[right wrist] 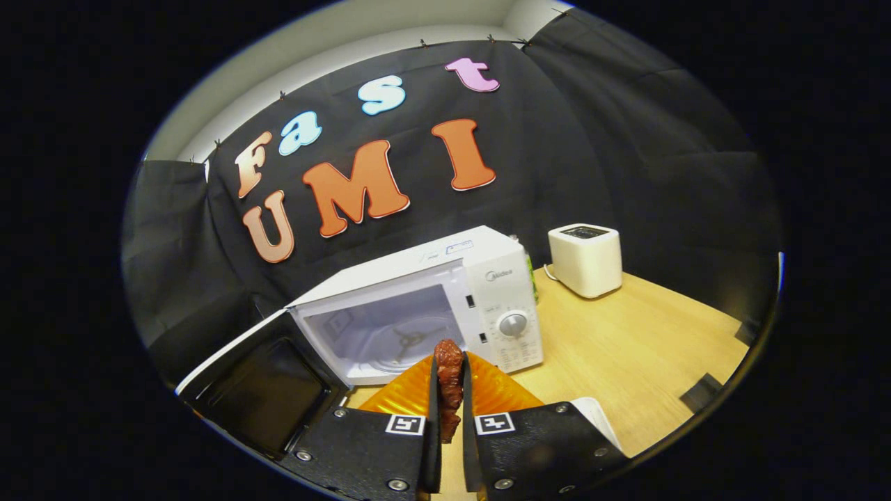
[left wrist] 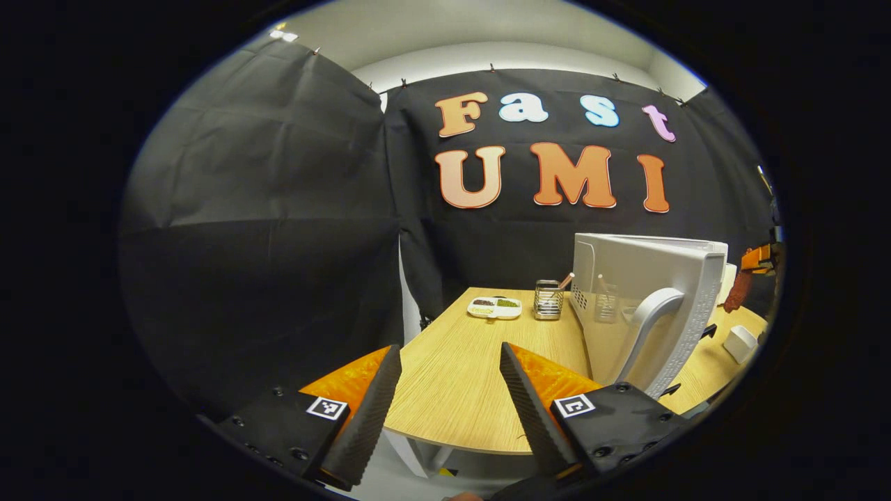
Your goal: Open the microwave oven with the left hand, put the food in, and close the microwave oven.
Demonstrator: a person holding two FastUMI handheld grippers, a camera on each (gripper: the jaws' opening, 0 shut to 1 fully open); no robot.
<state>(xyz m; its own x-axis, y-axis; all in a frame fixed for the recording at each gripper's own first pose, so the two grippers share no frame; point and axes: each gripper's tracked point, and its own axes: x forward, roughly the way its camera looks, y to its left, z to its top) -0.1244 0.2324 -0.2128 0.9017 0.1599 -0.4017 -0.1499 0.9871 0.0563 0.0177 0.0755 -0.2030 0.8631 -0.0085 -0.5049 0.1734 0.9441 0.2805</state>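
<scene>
**A:** Microwave oven, white and boxy (right wrist: pixel 418 306): where is it sitting?

**B:** Centre of the right gripper view, with its door (right wrist: pixel 261 393) hanging open at lower left.

**A:** And the grippers?

**B:** The right gripper (right wrist: pixel 449 390) is pinching a reddish-brown piece of food (right wrist: pixel 449 379). The left gripper (left wrist: pixel 449 390) is gaping wide, holding nothing.

**A:** Next?

**B:** Probably carrying the food forward into the cavity.

My left gripper view looks from off the light wooden table's (left wrist: pixel 459 376) edge, past my spread jaws, at the white microwave's open door (left wrist: pixel 686 306) edge-on. My right gripper view faces that microwave's open cavity (right wrist: pixel 390 330) closely, just beyond my jaws.
</scene>
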